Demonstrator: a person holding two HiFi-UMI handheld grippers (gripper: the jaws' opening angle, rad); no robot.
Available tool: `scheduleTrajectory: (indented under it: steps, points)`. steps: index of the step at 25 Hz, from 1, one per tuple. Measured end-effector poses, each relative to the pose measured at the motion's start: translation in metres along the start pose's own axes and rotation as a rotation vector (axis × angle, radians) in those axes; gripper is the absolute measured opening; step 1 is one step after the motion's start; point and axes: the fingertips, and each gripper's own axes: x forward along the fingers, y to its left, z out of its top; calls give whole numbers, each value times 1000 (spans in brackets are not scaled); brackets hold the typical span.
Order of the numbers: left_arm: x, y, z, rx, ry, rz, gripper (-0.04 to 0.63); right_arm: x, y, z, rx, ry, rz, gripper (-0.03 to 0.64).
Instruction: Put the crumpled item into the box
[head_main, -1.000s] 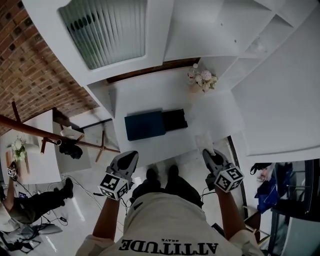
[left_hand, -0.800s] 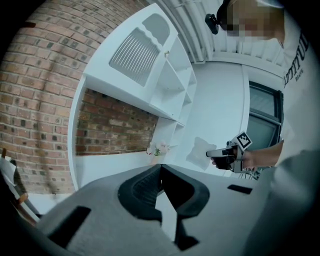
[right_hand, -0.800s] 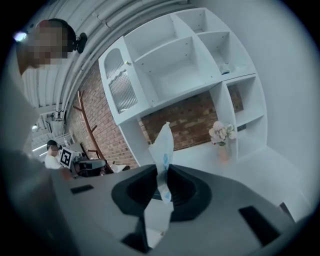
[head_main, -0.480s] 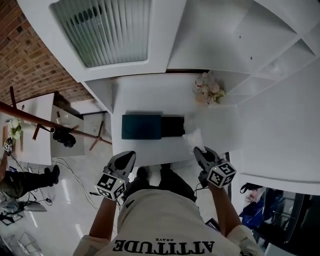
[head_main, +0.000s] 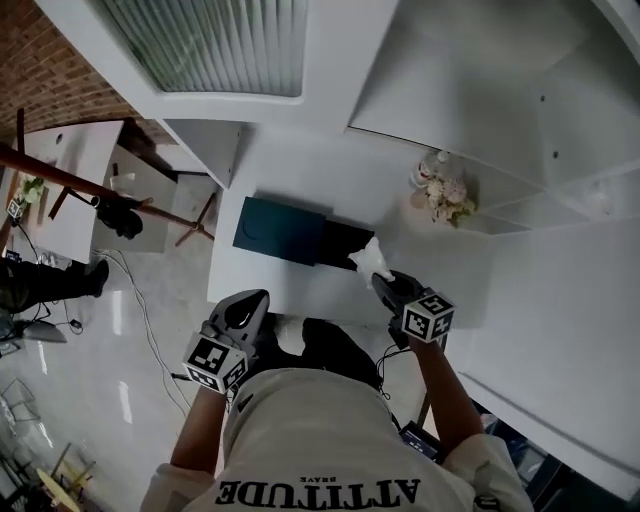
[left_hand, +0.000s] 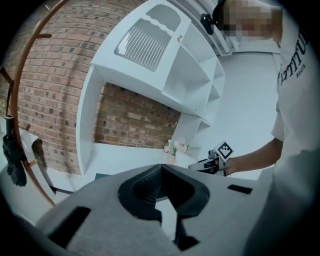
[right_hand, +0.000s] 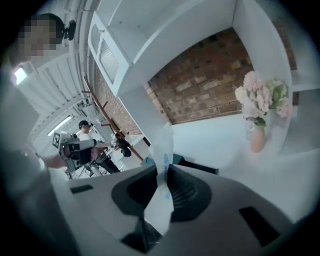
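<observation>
the crumpled item (head_main: 371, 261) rides pinched in our right gripper (head_main: 388, 286), jaws nearly closed on it. a second ago it was well right of the box (head_main: 343, 243). now it hangs at the box's near right corner, so we judge only the drop remains. our left gripper (head_main: 243, 309) hangs closed and empty by the tabletop (head_main: 300, 175) edge.

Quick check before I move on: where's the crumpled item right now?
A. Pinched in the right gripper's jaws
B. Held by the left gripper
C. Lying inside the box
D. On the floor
A. The right gripper view shows the right gripper with its jaws closed on the crumpled item, and the head view shows it at that gripper's tip, by the right end of the dark box.
</observation>
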Motion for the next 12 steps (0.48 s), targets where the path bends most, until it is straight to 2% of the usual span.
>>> scheduleTrajectory:
  steps: [6,12]
  points:
    - [3,-3,-15,-40,-1,99,26,50,-28,-19,-62,159,89,67]
    - [-2,0,-28,-76,-9,177,26,99,-43,-43,-61,342,157,67]
